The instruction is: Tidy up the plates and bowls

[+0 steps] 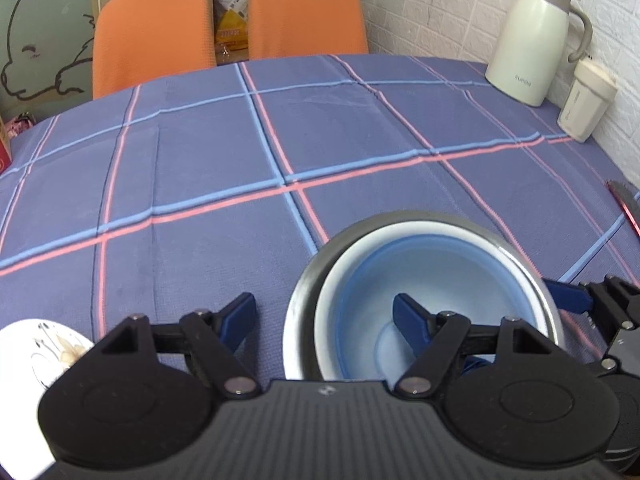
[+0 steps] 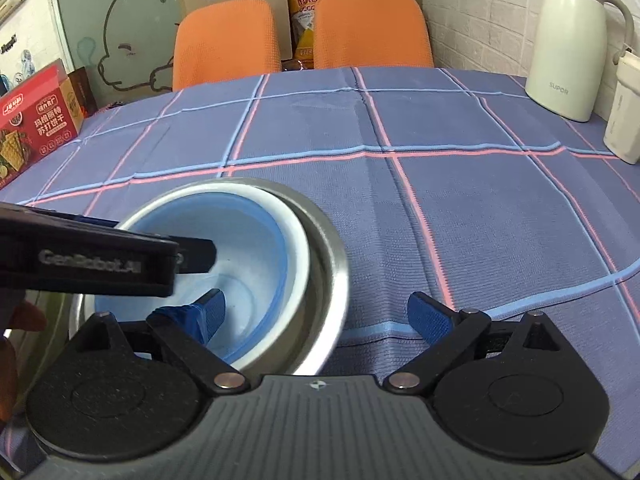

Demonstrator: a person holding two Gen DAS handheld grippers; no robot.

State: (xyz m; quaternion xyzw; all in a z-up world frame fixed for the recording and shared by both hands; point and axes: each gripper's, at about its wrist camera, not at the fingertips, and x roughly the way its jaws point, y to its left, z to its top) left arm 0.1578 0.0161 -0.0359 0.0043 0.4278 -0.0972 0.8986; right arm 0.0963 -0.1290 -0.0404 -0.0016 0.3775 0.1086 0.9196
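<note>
- Left tongs, in the left wrist view, stand apart, clamped on nothing: one blue pad hangs inside the blue bowl, the other over bare cloth outside the stack.
- Blue bowl sits nested in a white bowl, and that in a steel bowl, low and right of centre on the worktop; the near rims are hidden behind the tongs' black body.
- Right tongs poke in at the right edge, mostly cut off.
- White plate with a faint drawing is cut off at the lower left corner.
- Checked blue cloth with pink and pale lines lies open and bare beyond the bowls, up to two orange chairs; a cream jug and a cup stand by the brick wall at the far right.

- Right tongs, in the right wrist view, are also apart and grip nothing: one pad inside the blue bowl, one over the cloth; the steel bowl rim runs between them.
- Left tongs' black arm crosses the bowls from the left edge, hiding their left side.
- Red carton sits at the worktop's far left edge, partly cut off.
</note>
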